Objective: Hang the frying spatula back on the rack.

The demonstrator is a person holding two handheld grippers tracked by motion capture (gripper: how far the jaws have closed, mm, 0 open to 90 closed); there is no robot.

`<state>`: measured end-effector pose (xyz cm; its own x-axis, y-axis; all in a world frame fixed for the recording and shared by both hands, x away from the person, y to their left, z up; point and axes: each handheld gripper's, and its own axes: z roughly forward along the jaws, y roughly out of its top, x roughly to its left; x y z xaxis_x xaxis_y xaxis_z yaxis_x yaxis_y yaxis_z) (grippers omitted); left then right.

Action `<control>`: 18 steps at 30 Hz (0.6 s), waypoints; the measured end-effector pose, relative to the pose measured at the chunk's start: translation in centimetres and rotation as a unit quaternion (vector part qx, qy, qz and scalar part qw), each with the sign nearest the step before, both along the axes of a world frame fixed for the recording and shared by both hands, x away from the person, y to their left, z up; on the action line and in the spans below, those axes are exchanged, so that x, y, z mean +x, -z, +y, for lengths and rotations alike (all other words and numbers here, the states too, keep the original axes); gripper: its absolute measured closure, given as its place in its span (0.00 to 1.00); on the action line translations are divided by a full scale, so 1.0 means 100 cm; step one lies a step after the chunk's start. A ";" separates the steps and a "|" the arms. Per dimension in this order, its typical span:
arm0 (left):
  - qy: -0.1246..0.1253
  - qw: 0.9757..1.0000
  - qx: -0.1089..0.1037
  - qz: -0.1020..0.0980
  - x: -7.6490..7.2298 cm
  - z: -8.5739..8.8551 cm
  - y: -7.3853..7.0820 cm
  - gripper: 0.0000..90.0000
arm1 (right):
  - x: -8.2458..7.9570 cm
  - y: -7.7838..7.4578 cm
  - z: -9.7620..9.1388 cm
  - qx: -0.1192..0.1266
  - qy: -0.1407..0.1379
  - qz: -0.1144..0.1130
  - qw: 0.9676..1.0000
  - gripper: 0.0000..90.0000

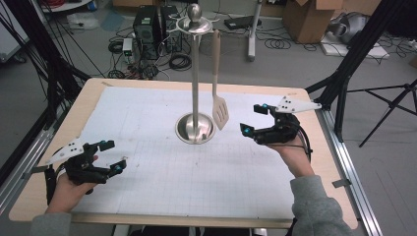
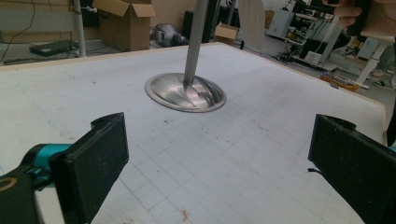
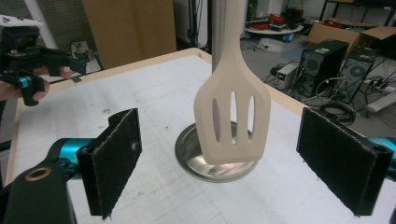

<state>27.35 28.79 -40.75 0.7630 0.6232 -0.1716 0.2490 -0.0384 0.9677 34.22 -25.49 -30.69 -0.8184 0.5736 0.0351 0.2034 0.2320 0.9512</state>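
A steel utensil stand (image 1: 195, 73) rises from its round base (image 1: 195, 129) at the middle of the table. A beige slotted spatula (image 1: 220, 112) hangs from the stand's top ring, blade down, just right of the pole. My right gripper (image 1: 252, 118) is open a little to the right of the blade, apart from it. In the right gripper view the spatula (image 3: 233, 121) hangs ahead between the wide jaws of the right gripper (image 3: 229, 161), untouched. My left gripper (image 1: 114, 156) is open and empty near the front left. The left gripper (image 2: 219, 158) faces the base (image 2: 185, 92).
White grid paper (image 1: 147, 128) covers the wooden table (image 1: 93, 93). Black tripod legs (image 1: 344, 83) stand by the right edge. Computer towers (image 1: 147, 24), cables and cardboard boxes (image 1: 307, 19) lie on the floor beyond the far edge.
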 end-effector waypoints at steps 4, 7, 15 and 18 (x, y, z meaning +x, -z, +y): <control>-0.005 1.000 -0.003 0.000 -0.001 0.002 0.000 0.06 | -0.004 0.010 -0.006 0.006 0.005 -0.001 1.000 0.13; -0.007 1.000 -0.004 0.000 -0.001 0.002 0.000 0.06 | -0.006 0.019 -0.009 0.006 0.008 0.006 1.000 0.13; -0.010 1.000 -0.002 0.004 -0.002 0.004 0.001 0.06 | -0.010 0.036 -0.022 0.015 0.022 0.019 0.999 0.13; -0.010 1.000 -0.003 0.002 -0.003 0.004 0.001 0.06 | -0.013 0.041 -0.026 0.012 0.027 0.022 0.999 0.13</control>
<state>27.07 29.20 -40.84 0.7492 0.6379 -0.1782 0.2532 -0.0273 0.9670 32.97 -28.06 -34.78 -0.7833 0.6159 0.0846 0.2564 0.1961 0.9465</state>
